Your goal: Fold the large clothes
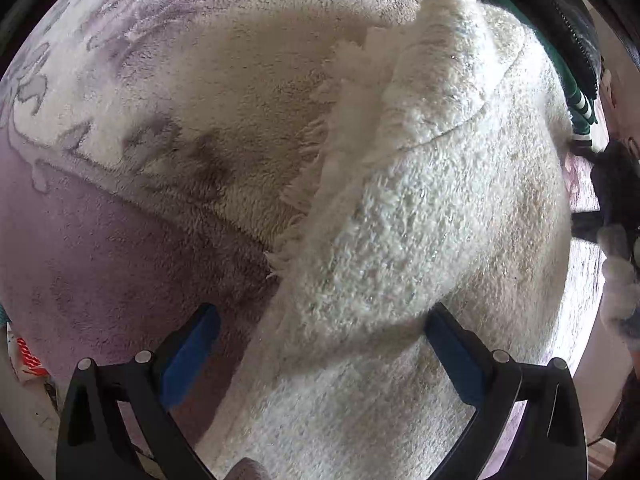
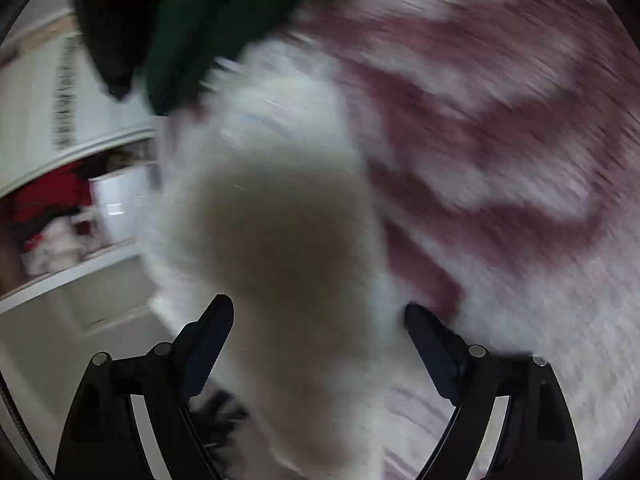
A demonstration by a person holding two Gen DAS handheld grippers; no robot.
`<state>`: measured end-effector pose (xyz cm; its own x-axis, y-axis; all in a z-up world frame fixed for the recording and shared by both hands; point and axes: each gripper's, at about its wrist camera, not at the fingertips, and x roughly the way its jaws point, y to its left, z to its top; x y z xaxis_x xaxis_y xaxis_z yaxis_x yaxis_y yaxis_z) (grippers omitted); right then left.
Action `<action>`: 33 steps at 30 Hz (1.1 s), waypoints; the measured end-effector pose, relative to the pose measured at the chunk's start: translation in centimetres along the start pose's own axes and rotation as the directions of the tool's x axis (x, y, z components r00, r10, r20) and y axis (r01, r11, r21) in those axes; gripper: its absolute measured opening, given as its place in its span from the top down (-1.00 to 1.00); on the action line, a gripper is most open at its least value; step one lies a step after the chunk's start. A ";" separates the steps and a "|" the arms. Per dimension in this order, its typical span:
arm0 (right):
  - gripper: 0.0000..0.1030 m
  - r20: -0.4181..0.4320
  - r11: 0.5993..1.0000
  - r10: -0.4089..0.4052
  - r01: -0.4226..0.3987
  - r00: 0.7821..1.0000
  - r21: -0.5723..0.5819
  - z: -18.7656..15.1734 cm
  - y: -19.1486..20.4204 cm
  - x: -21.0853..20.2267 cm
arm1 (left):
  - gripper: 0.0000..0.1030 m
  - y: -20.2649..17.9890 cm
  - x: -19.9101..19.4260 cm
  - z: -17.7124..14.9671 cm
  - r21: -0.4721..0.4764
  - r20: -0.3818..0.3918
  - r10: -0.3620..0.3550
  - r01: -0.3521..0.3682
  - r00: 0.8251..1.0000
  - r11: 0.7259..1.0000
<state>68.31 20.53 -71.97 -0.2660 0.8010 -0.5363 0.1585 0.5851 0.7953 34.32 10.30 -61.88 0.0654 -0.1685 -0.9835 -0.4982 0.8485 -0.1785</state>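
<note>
We see our left gripper with fingers spread wide, clasping nothing, over the shaggy cream garment. It lies on a plush lilac-and-cream blanket, fringed hem exposed. Our right gripper, blurred, is likewise released above that white fleece.

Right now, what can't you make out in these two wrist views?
- Right wrist view: motion blur smears everything; the white garment shows no texture or edges.
- Right gripper: open, but whether its fingers touch the cloth is unclear.
- Left wrist view: the white garment runs past the bottom edge, so its full shape is cut off.
- Dark green clothing is cropped by the fisheye rim.
- Left gripper: open; contact hidden by pile.
</note>
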 end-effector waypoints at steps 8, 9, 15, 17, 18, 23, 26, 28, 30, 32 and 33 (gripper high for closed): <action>0.73 0.142 1.000 0.009 -0.013 0.990 0.026 -0.2 2.2 -0.2 | -1.00 -1.6 0.1 -0.5 -0.025 0.022 0.062 -0.061 0.998 0.998; 0.77 0.179 0.999 0.008 -0.015 0.984 0.040 -0.8 1.9 -1.1 | -1.00 -2.1 -0.2 -0.7 -0.017 0.025 0.078 -0.078 0.997 0.997; 0.78 0.200 0.969 -0.127 0.079 0.972 0.234 -3.2 -1.2 -9.4 | -1.00 -4.2 -1.7 -2.2 -0.003 0.054 0.160 -0.160 0.986 0.987; 0.77 0.187 0.972 -0.144 0.103 0.972 0.211 -4.1 0.6 -10.9 | -1.00 -4.0 -2.4 -3.1 -0.034 0.062 0.172 -0.170 0.983 0.985; 0.77 0.185 0.980 -0.170 0.146 0.968 0.134 -4.8 2.7 -11.5 | -1.00 -3.8 -2.7 -3.7 -0.049 0.069 0.175 -0.172 0.982 0.984; 0.77 0.010 0.900 -0.328 0.316 0.945 -0.302 -9.1 14.4 -3.4 | -1.00 -1.6 -2.5 -6.0 -0.106 0.079 0.235 -0.227 0.969 0.968; 0.77 -0.065 0.748 -0.526 0.425 0.848 -0.511 -11.6 17.8 7.1 | -1.00 0.0 -1.6 -6.6 -0.151 0.046 0.224 -0.215 0.973 0.965; 0.78 -0.035 0.639 -0.662 0.538 0.749 -0.550 -11.3 16.6 13.2 | -1.00 0.8 -0.1 -6.8 -0.169 0.027 0.206 -0.199 0.978 0.965; 0.89 -0.013 0.635 -0.675 0.571 0.738 -0.521 -10.5 15.8 15.5 | -1.00 1.2 1.2 -7.2 -0.173 0.006 0.193 -0.189 0.981 0.967; 0.90 -0.042 0.667 -0.679 0.592 0.733 -0.453 -9.1 16.4 16.2 | -1.00 1.9 2.1 -8.0 -0.191 0.000 0.147 -0.145 0.989 0.971; 0.90 -0.054 0.669 -0.687 0.601 0.725 -0.438 -8.6 16.6 16.6 | -1.00 2.2 2.6 -8.2 -0.200 0.004 0.121 -0.118 0.993 0.973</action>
<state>58.32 42.46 -65.29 -0.3531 0.1717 -0.9197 -0.4700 0.8174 0.3330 26.31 7.61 -64.56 0.0084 -0.0627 -0.9980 -0.6649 0.7451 -0.0524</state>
